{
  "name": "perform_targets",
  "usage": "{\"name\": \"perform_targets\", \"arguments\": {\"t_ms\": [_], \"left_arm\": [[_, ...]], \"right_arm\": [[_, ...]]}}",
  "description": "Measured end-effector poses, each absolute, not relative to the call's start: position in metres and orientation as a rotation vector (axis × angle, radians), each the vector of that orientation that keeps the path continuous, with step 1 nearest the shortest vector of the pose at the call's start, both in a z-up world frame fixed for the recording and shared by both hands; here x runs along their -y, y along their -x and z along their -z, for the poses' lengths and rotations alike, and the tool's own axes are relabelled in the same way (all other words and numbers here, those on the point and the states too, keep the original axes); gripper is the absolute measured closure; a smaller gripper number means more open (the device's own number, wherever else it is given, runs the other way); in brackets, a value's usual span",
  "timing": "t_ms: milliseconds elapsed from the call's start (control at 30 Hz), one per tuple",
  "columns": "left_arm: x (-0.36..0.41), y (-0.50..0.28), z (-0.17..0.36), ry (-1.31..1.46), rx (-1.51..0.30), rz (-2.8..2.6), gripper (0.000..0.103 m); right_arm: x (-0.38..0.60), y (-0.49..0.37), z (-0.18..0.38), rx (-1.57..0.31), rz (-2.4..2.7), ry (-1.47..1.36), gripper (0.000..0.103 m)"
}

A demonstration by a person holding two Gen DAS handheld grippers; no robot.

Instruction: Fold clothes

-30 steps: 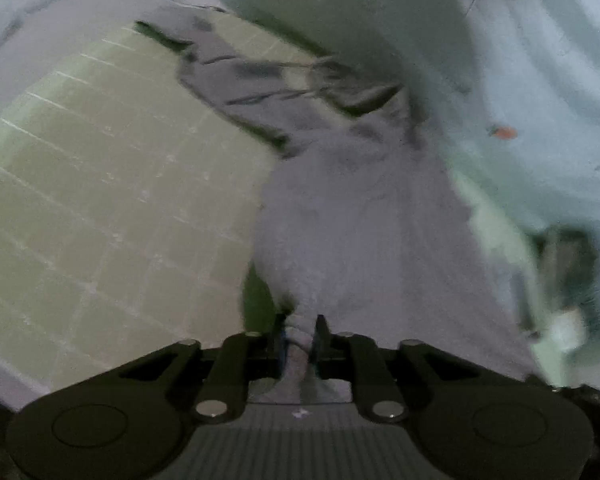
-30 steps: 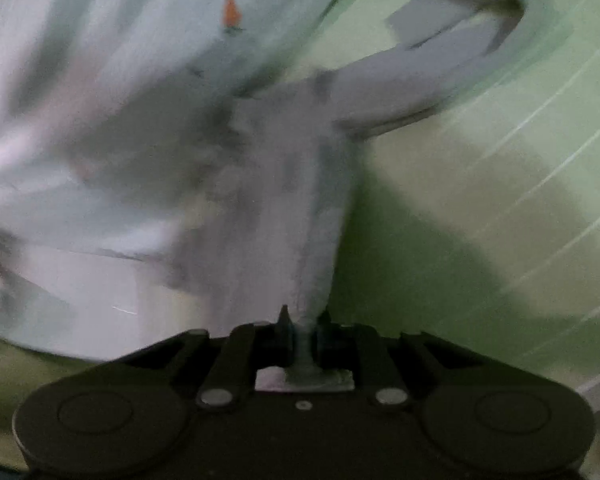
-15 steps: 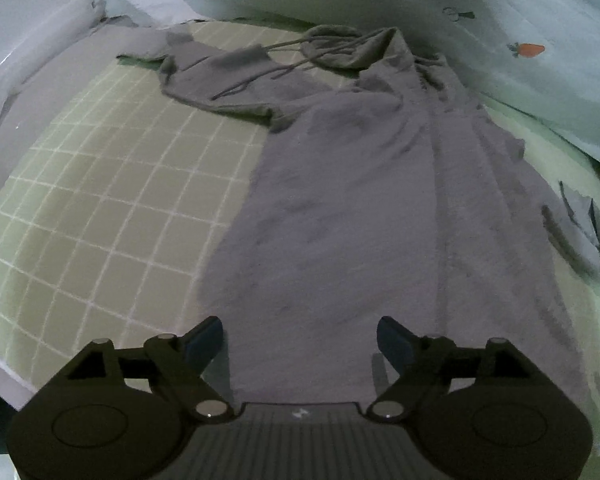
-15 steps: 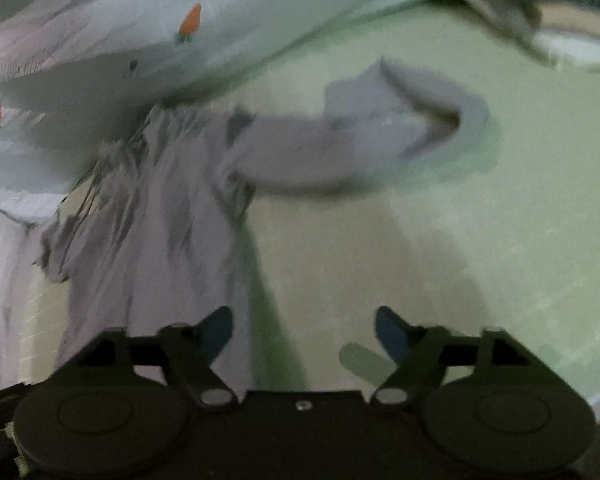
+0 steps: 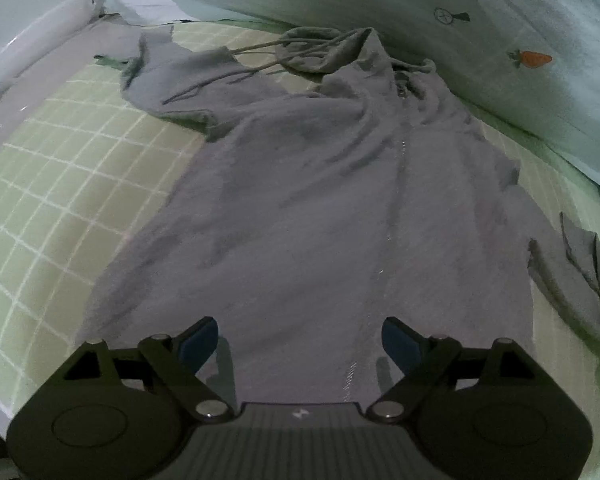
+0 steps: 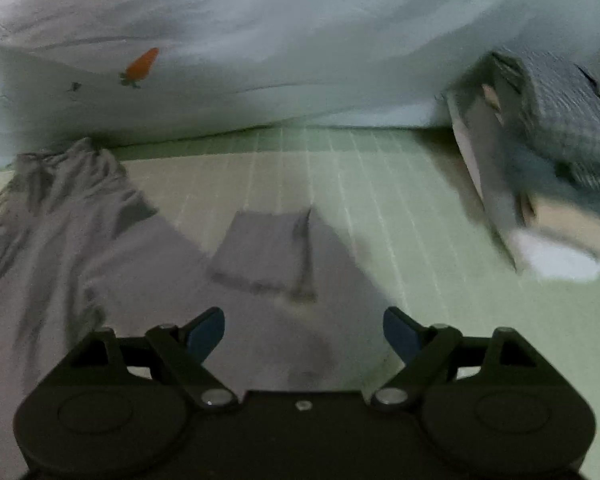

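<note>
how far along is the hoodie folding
Early. Done: the grey hoodie lies spread on the green checked sheet. In hand: nothing; left gripper and right gripper have just opened, empty. Left: folding the sleeve, hood and body.

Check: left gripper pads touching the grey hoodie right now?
Apart. Left wrist view: left gripper stands wide open over the grey hoodie, which lies flat on the checked sheet, nothing between the pads.
</note>
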State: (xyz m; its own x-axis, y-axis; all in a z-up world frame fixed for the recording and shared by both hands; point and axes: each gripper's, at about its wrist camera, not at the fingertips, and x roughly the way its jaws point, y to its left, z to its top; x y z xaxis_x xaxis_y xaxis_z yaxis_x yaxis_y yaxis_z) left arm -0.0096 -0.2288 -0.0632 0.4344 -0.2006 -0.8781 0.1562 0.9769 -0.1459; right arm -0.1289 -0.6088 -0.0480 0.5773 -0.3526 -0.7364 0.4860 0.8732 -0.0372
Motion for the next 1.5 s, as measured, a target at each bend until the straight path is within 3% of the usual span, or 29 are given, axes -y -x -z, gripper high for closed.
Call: {"name": "perform_targets", "arguments": {"t_ms": [167, 233, 300, 400, 433, 467, 733, 833, 1000, 1067, 1267, 1433, 1500], "left_arm": [[0.258, -0.015, 0.069, 0.005, -1.105, 0.189, 0.014], [0.268, -0.026, 0.069, -0.009, -1.112, 0.174, 0.014], [0.277, -0.033, 0.069, -0.017, -1.116, 0.177, 0.014], [0.289, -0.037, 0.069, -0.042, -1.121, 0.205, 0.014], [0.293, -0.036, 0.07, -0.053, -1.123, 0.213, 0.014], [0.296, -0.035, 0.071, -0.064, -1.126, 0.222, 0.014], [0.307, -0.023, 0.074, -0.091, -1.137, 0.258, 0.014], [0.307, -0.021, 0.075, -0.084, -1.145, 0.263, 0.014], [0.309, -0.021, 0.075, -0.092, -1.149, 0.27, 0.014], [0.311, -0.021, 0.074, -0.098, -1.147, 0.272, 0.014], [0.313, -0.022, 0.076, -0.109, -1.152, 0.274, 0.014], [0.314, -0.022, 0.077, -0.11, -1.157, 0.271, 0.013], [0.315, -0.022, 0.078, -0.106, -1.163, 0.265, 0.013]], "right_arm": [[0.657, 0.075, 0.07, -0.853, 0.479, -0.215, 0.017], [0.673, 0.06, 0.08, -0.881, 0.478, -0.258, 0.024], [0.688, 0.047, 0.089, -0.908, 0.474, -0.302, 0.036], [0.699, 0.053, 0.096, -0.909, 0.457, -0.351, 0.065], [0.701, 0.06, 0.096, -0.897, 0.459, -0.369, 0.09], [0.706, 0.069, 0.094, -0.877, 0.476, -0.393, 0.099], [0.733, 0.198, 0.062, -0.615, 0.834, -0.536, 0.099], [0.743, 0.244, 0.069, -0.61, 0.968, -0.579, 0.098], [0.743, 0.273, 0.082, -0.646, 1.015, -0.631, 0.079], [0.739, 0.276, 0.081, -0.634, 1.039, -0.618, 0.056], [0.771, 0.284, 0.091, -0.556, 1.016, -0.788, 0.039], [0.795, 0.266, 0.102, -0.631, 1.011, -0.804, 0.042], [0.794, 0.257, 0.102, -0.668, 1.012, -0.765, 0.068]]}}
